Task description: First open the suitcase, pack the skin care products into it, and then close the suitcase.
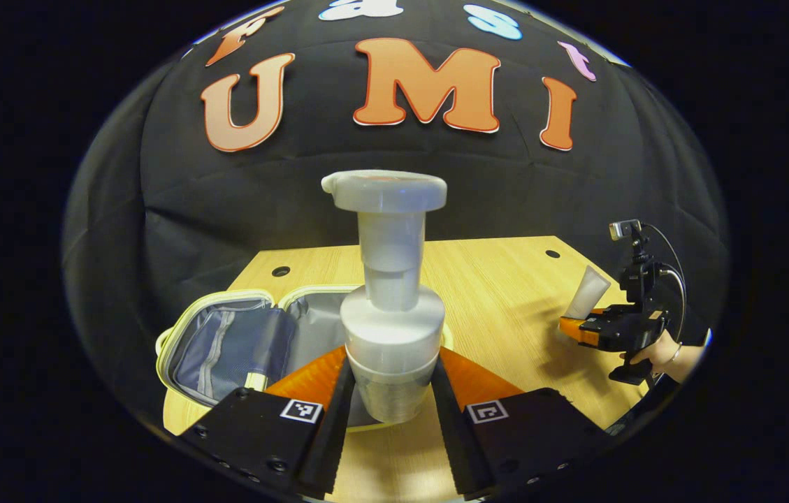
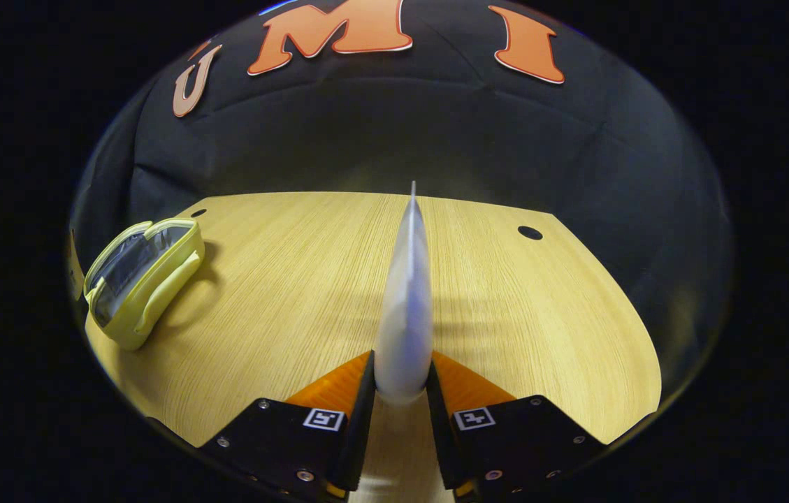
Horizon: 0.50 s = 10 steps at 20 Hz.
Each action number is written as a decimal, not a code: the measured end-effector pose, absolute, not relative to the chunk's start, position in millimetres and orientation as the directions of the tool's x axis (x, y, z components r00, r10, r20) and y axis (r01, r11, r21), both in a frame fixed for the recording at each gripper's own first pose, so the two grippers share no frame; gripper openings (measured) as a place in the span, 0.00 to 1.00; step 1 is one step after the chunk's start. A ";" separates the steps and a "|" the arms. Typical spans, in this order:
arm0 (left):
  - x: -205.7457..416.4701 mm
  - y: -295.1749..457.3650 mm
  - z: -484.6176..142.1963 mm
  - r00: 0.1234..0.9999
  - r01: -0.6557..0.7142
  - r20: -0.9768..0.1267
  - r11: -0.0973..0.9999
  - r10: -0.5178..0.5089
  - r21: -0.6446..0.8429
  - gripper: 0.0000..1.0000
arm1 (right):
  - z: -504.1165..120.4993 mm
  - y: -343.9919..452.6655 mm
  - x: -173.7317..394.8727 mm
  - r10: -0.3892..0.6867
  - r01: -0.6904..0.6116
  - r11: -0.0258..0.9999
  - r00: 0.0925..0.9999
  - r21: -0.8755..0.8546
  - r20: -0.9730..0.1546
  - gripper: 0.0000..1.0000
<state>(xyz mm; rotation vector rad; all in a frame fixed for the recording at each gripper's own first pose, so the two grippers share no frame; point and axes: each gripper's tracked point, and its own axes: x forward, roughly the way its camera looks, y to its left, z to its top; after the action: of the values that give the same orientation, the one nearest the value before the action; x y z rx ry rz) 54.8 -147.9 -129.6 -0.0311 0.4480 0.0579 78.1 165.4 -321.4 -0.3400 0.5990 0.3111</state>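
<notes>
A: Suitcase lies open at the lower left of the left gripper view, on the wooden table — its grey lining is visible.

B: And the left gripper?

A: Its two fingers press on a pump bottle, upright, at the centre of the frame.

B: The right gripper?

A: Closed on a pale tube that points away over the table. In the right gripper view the suitcase is at the far left — well apart from the tube.
</notes>
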 end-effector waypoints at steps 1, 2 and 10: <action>53.7 -144.6 -128.2 0.899 -0.064 -0.436 0.998 0.048 -0.022 0.60 | -318.9 166.8 74.8 0.189 -0.379 0.902 0.780 -0.209 -0.597 0.40; 53.5 -141.0 -125.7 0.898 -0.063 -0.438 0.998 0.047 -0.023 0.60 | -311.4 170.7 71.7 0.200 -0.377 0.906 0.781 -0.192 -0.591 0.39; 55.8 -85.9 -93.2 0.868 -0.041 -0.496 0.998 0.015 -0.042 0.60 | -249.8 214.5 35.7 0.279 -0.360 0.932 0.780 -0.038 -0.560 0.37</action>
<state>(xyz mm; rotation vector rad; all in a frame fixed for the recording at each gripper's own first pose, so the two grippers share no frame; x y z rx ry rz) 55.8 -85.9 -93.2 -0.0512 0.5185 0.0290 35.7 214.5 -249.8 -0.1464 0.5807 0.3466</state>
